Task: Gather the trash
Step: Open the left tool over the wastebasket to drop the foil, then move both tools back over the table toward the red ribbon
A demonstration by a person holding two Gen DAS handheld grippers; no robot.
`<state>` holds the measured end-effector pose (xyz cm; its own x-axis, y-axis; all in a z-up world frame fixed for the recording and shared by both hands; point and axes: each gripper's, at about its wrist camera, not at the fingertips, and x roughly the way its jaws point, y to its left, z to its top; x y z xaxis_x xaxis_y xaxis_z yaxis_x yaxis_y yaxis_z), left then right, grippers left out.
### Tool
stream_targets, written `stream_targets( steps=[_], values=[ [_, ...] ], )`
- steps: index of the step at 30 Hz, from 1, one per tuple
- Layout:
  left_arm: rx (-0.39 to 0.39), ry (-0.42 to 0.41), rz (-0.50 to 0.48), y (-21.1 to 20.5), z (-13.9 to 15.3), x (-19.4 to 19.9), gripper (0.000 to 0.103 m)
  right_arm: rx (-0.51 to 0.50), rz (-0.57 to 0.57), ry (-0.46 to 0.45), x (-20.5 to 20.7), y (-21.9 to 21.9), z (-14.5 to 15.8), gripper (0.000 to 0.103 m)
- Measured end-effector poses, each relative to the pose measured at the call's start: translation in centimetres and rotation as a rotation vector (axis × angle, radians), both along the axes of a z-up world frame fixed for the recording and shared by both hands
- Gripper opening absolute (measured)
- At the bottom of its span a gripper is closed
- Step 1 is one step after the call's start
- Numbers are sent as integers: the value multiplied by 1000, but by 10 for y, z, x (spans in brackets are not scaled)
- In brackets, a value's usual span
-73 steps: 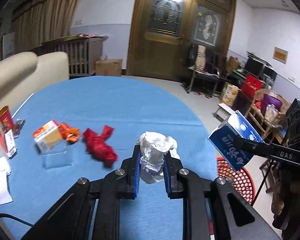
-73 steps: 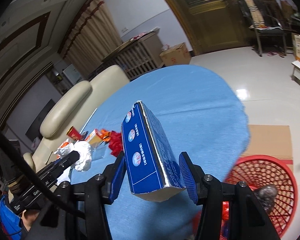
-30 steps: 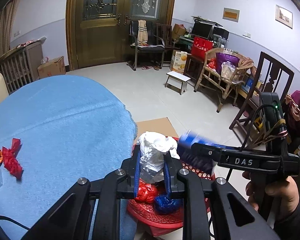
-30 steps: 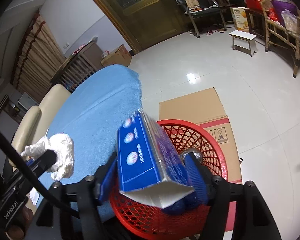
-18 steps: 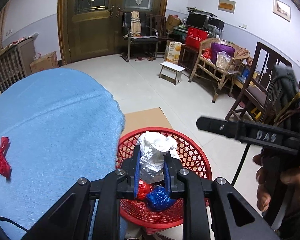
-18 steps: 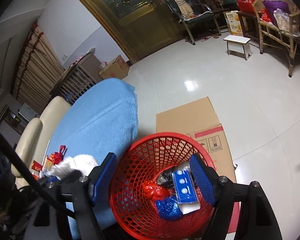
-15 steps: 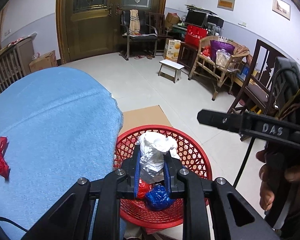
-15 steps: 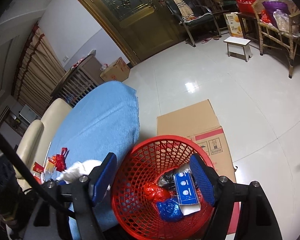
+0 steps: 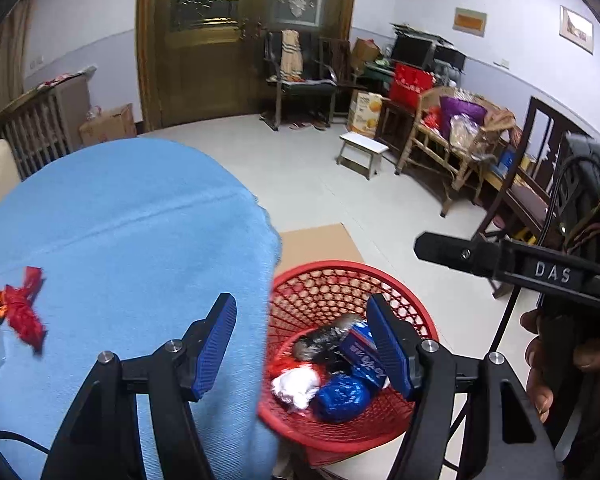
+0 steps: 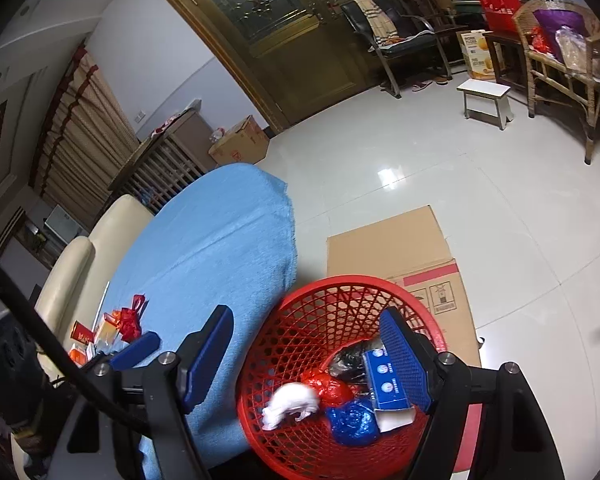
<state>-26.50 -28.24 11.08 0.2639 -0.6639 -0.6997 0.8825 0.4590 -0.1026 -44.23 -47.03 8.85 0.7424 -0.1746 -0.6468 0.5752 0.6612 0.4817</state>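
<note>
A red mesh basket (image 9: 410,302) (image 10: 340,284) stands on the floor beside the blue-clothed table (image 9: 120,216) (image 10: 216,240). In it lie a white crumpled wad (image 9: 296,386) (image 10: 290,400), a blue carton (image 9: 360,350) (image 10: 384,380), a blue wad (image 9: 340,396) (image 10: 352,420) and a red wad (image 10: 328,386). My left gripper (image 9: 302,344) is open and empty above the basket's near edge. My right gripper (image 10: 306,360) is open and empty above the basket. A red wrapper (image 9: 22,312) (image 10: 130,322) lies on the table.
More boxes and wrappers (image 10: 88,340) lie at the table's far left. Flat cardboard (image 10: 396,248) lies under the basket. A cream sofa (image 10: 72,264) is behind the table. A small stool (image 9: 362,152), chairs and a wooden door stand across the tiled floor.
My left gripper opened and the white wad dropped into the basket. The right gripper, open since releasing the blue carton, has stayed over the basket.
</note>
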Motion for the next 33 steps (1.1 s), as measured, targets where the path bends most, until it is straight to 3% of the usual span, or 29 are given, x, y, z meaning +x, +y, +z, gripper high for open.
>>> stream_targets(
  steps=[14, 25, 33],
  values=[
    [-101, 2, 308, 120, 20, 74, 73, -26, 107, 54, 51, 42, -4, 79],
    [-116, 58, 568, 213, -3, 124, 74, -75, 270, 102, 112, 98, -4, 79],
    [-108, 95, 705, 263, -22, 153, 75, -115, 419, 127, 172, 147, -6, 79]
  ],
)
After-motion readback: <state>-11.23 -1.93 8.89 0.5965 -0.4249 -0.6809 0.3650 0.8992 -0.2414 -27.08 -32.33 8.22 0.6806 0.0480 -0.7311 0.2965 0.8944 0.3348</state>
